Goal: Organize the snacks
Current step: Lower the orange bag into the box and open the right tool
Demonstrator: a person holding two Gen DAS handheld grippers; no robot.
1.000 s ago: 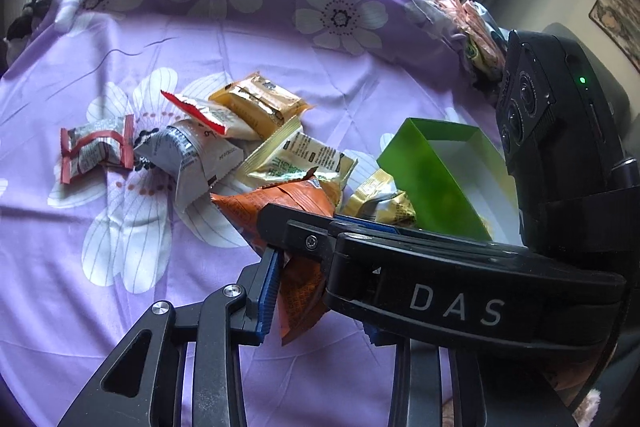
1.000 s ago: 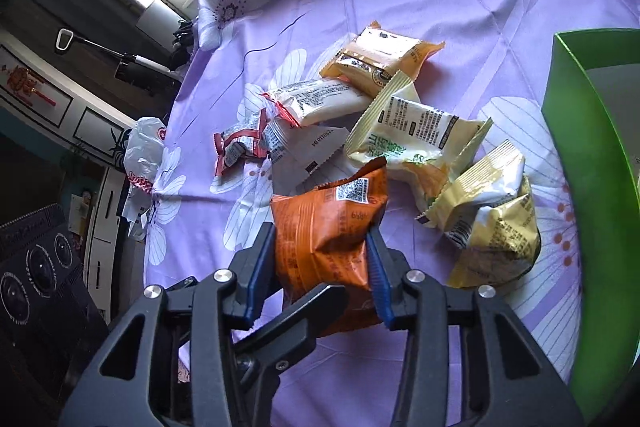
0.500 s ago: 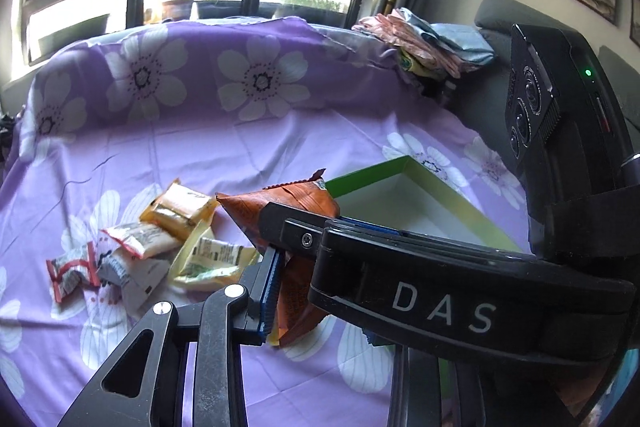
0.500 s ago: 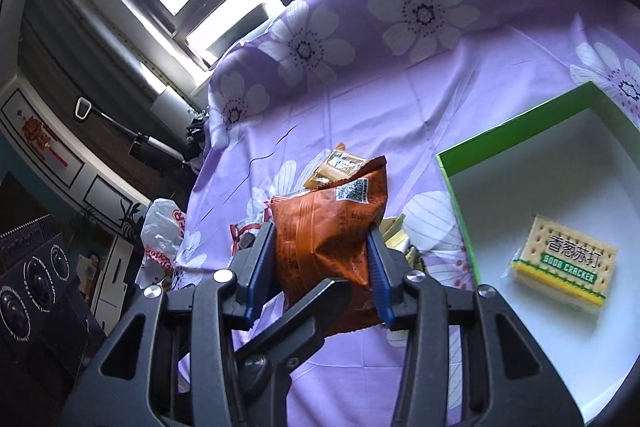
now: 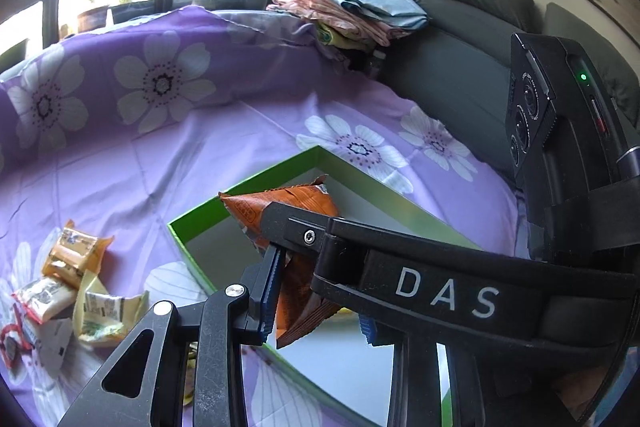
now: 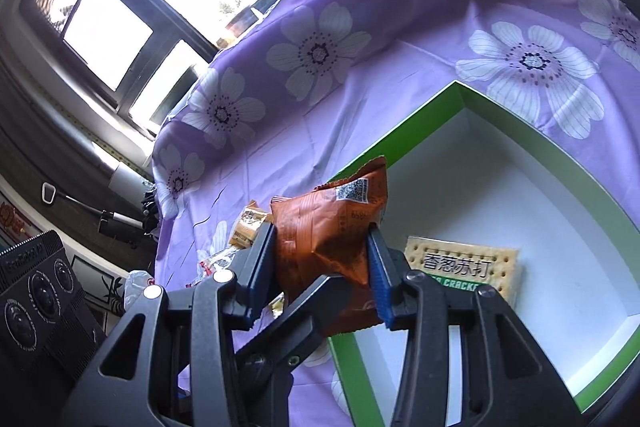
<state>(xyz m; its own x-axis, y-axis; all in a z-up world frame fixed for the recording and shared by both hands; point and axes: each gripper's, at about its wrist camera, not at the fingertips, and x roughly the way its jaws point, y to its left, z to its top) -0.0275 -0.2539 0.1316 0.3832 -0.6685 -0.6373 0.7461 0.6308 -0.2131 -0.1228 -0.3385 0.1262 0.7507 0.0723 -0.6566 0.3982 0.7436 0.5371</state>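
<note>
Both grippers are clamping the same orange snack packet (image 6: 328, 239): the right gripper (image 6: 322, 271) is pinching it between its blue pads, and the left gripper (image 5: 316, 291) is closed on the packet's lower part, with the right gripper's black body crossing in front of it. The packet is hanging in the air over the near-left corner of the green-walled box (image 6: 404, 143), whose white floor is carrying a soda cracker pack (image 6: 460, 267). Other wrapped snacks (image 5: 76, 287) are lying on the purple flowered cloth (image 5: 180, 155) left of the box.
</note>
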